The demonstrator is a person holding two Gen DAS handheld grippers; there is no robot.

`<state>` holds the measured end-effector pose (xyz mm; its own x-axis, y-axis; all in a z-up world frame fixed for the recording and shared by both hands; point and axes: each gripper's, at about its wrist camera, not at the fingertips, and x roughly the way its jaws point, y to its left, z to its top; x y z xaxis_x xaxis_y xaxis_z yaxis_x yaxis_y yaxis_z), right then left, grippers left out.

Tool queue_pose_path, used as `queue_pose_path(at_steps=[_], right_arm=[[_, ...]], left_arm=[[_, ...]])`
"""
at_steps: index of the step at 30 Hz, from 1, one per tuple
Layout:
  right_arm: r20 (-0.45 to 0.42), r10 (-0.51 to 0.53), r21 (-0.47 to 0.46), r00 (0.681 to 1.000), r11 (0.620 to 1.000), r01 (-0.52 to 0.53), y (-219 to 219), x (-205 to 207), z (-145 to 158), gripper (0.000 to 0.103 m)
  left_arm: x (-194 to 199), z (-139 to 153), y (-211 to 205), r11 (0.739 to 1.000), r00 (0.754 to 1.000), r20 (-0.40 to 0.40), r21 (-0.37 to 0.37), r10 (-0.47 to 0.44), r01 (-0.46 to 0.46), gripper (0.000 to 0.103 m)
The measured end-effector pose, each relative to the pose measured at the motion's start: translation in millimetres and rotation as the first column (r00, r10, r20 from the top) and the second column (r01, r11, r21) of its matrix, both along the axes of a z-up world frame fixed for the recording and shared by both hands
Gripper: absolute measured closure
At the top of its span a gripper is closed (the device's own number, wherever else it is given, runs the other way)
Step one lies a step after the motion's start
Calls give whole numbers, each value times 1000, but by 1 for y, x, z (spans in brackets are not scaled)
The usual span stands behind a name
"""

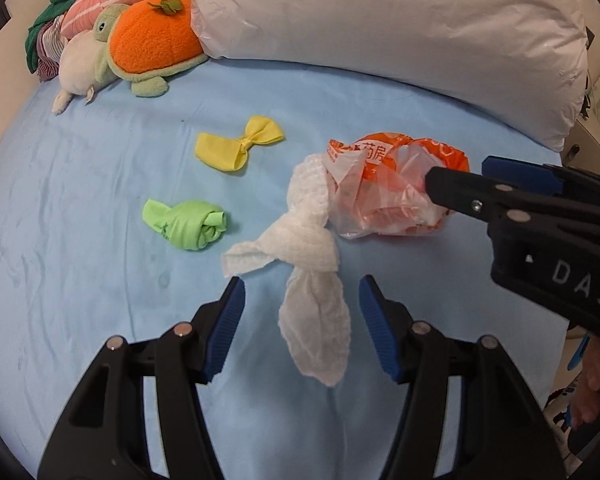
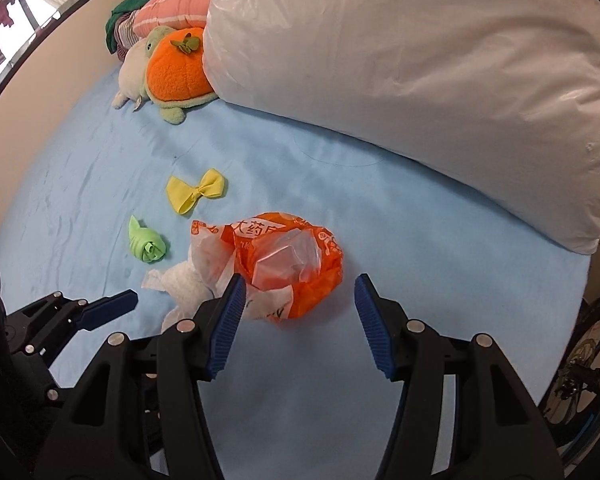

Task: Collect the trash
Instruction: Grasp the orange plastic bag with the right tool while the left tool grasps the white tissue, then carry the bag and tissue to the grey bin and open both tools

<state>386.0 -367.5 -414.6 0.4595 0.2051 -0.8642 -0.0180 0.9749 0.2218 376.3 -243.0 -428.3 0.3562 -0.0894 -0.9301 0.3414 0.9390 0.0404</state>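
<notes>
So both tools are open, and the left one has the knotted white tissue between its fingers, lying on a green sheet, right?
Not quite: the sheet is light blue, not green, as the left wrist view shows. Both the left tool and right tool are open, and the knotted white tissue lies between the left one's fingers.

"药房" on orange bag (image 1: 400,184); "DAS" on hand-held gripper (image 1: 456,184)

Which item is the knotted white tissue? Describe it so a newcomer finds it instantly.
Start at the big white pillow on the blue bed sheet, then come forward to the orange plastic bag. The knotted white tissue touches the bag's left edge and trails toward the open left gripper. Unlike the yellow and green cloth pieces, it is white, textured paper.
</notes>
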Motion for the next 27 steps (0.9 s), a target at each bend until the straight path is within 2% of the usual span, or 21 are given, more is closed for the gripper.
queue_pose_path(at_steps=[1,3,4,5,7,8,9,17,27], right_arm=[[-10,0,12,1000,1000,1,0,4,-5,48],[-32,9,39,999,999,-8,0,10,-14,53],[-32,15,50,999,999,-14,1,11,-16,56],[-31,20,55,999,998,-18,1,12,-17,58],[-27,22,57,999,998,-21,2,14,-15,63],[-24,24,66,999,998,-22,1,14,-14,70],[-22,25,67,999,997,-24,1,14,-12,90],[7,23,42,1000,999,-23,3,1,12,90],[60,-3,8,998,1000,3,8,-47,53,91]], left_arm=[[2,-4,-2,1000,1000,-5,1,-6,6,45],[4,-10,-4,1000,1000,-15,0,-15,15,59],[6,-13,-5,1000,999,-33,-1,-17,17,75],[7,-17,-6,1000,999,-52,-6,-17,16,86],[7,-20,-6,1000,998,-61,-11,-19,18,91],[5,-20,-6,1000,998,-56,-8,-22,21,93],[4,-19,-6,1000,998,-51,-5,-23,23,93],[-1,2,1,1000,1000,-21,-11,-17,16,95],[-35,37,16,1000,1000,27,-5,-12,12,95]])
